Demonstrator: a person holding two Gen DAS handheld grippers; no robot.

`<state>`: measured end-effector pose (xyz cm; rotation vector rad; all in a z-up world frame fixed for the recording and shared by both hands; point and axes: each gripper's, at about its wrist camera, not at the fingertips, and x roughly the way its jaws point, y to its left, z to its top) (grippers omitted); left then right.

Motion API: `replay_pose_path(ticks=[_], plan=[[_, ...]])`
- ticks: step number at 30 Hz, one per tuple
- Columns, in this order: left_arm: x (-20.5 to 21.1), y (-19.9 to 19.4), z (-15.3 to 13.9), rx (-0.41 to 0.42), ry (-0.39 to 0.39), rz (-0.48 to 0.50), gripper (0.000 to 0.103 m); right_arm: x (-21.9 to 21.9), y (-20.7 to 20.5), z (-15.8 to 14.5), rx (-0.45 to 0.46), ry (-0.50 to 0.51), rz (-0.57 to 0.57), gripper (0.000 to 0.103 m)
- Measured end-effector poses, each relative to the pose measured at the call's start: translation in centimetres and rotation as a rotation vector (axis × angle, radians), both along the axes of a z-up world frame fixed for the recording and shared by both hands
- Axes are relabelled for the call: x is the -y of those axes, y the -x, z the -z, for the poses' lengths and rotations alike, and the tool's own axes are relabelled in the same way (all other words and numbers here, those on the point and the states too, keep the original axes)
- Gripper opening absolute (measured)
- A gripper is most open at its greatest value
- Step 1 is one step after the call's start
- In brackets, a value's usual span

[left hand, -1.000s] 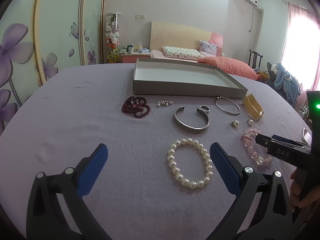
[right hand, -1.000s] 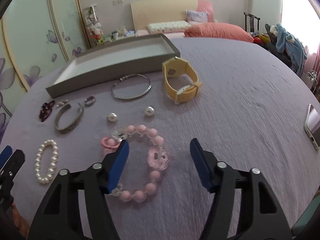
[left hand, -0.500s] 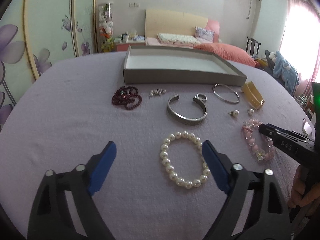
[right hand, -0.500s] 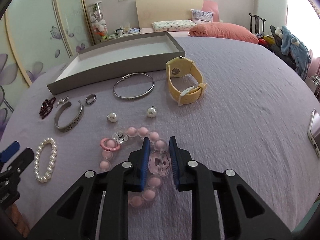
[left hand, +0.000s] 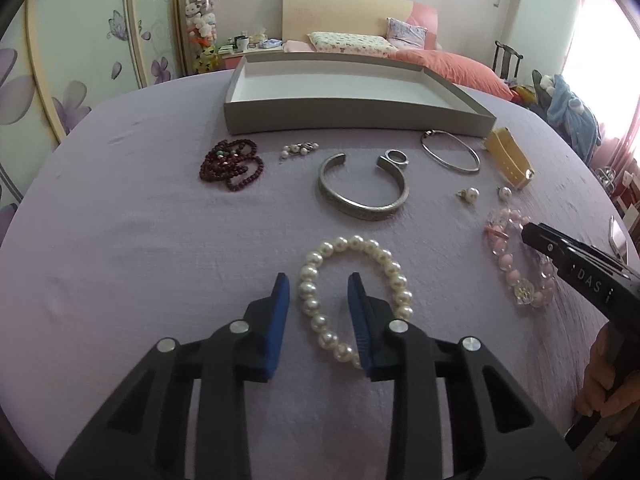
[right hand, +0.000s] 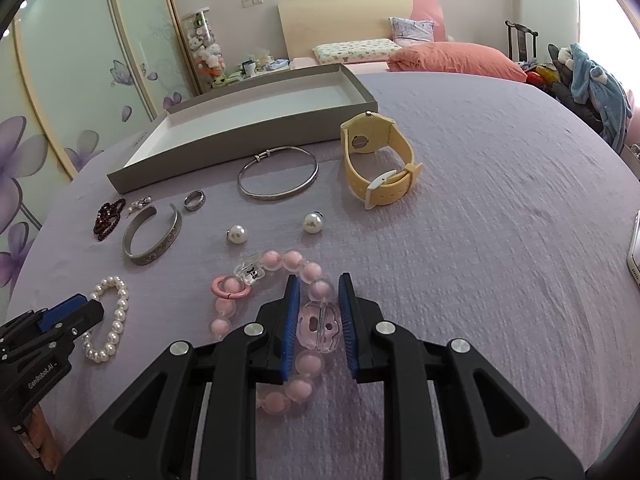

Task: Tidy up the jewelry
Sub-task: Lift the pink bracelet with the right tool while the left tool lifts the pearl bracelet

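Jewelry lies on a lilac cloth before an empty grey tray (left hand: pixel 352 114), also in the right wrist view (right hand: pixel 224 148). My left gripper (left hand: pixel 316 286) has its jaws narrowed around the left side of a white pearl bracelet (left hand: pixel 384 264), with gaps still showing beside the beads. My right gripper (right hand: pixel 318 288) is shut on the clear flower bead of a pink bead bracelet (right hand: pixel 296 260), which rests on the cloth. The pink bracelet also shows in the left wrist view (left hand: pixel 508 256).
On the cloth lie a dark red bead strand (left hand: pixel 232 164), a silver cuff (left hand: pixel 360 196), a ring (left hand: pixel 394 158), a thin bangle (right hand: pixel 278 178), two pearl earrings (right hand: pixel 236 234), and a yellow watch (right hand: pixel 378 160). A phone (right hand: pixel 634 252) lies at the right edge.
My left gripper's jaws have narrowed from wide open around the pearl bracelet's left side. My right gripper closed on the pink bracelet's flower bead and still holds it.
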<state>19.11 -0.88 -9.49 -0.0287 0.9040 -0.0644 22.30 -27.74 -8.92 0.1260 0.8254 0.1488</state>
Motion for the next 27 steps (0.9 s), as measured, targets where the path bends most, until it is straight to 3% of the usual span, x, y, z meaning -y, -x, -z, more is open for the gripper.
replay_pose_path(ticks=[5,9,19,27], plan=[[0.1,-0.1,0.1,0.002,-0.008,-0.003,0.030,0.3,0.2,0.1,0.000,-0.009,-0.001,0.021],[0.1,-0.3,0.1,0.011,-0.034,-0.014,0.010,0.4,0.2,0.1,0.000,-0.010,-0.001,0.021],[-0.8,-0.1,0.1,0.034,0.024,-0.008,0.010,0.4,0.4,0.0,0.011,-0.010,-0.007,0.021],[-0.7,1.3,-2.0,0.138,0.063,0.020,0.010,0.4,1.5,-1.8,0.094,-0.031,-0.033,0.021]])
